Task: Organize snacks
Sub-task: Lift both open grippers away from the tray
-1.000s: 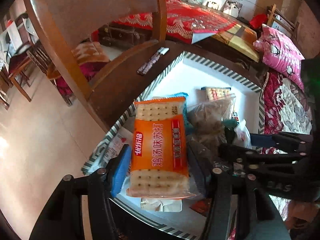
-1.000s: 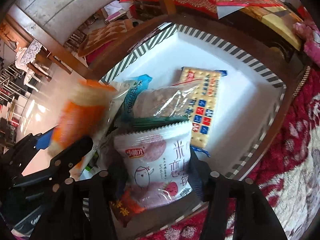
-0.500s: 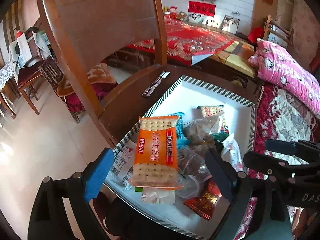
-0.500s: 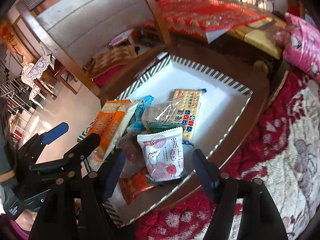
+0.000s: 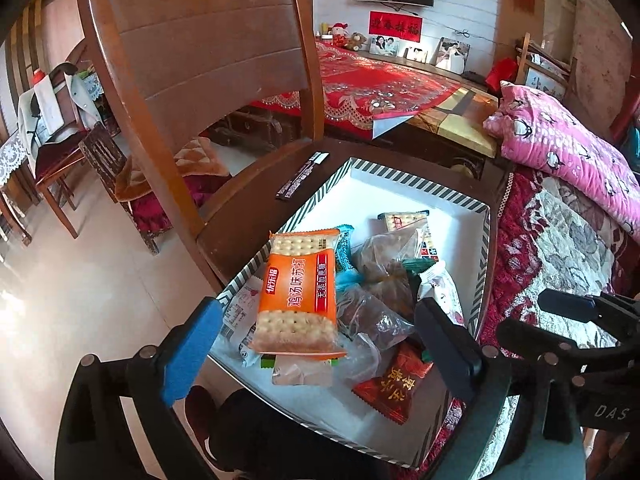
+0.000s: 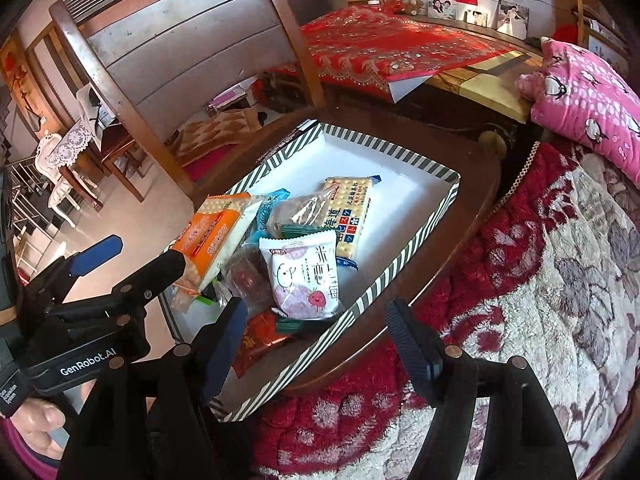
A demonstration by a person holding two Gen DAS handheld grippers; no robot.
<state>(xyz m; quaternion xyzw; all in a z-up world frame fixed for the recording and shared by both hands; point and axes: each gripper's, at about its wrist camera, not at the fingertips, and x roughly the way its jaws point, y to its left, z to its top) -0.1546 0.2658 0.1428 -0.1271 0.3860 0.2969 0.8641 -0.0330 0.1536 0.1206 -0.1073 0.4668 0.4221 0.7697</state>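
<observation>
Orange cracker packet (image 5: 297, 295) atop snacks

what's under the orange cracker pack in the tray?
Under the orange cracker pack: a green-edged packet, a clear wrapper, and a white packet at its left. Anything directly beneath is covered.

Far half of striped tray (image 5: 416, 184) bare white floor, open from above; near half heaped with snack packets (image 6: 304, 276); chair back (image 5: 208, 40) rises close on left; bed edge (image 6: 540, 280) hems right
</observation>
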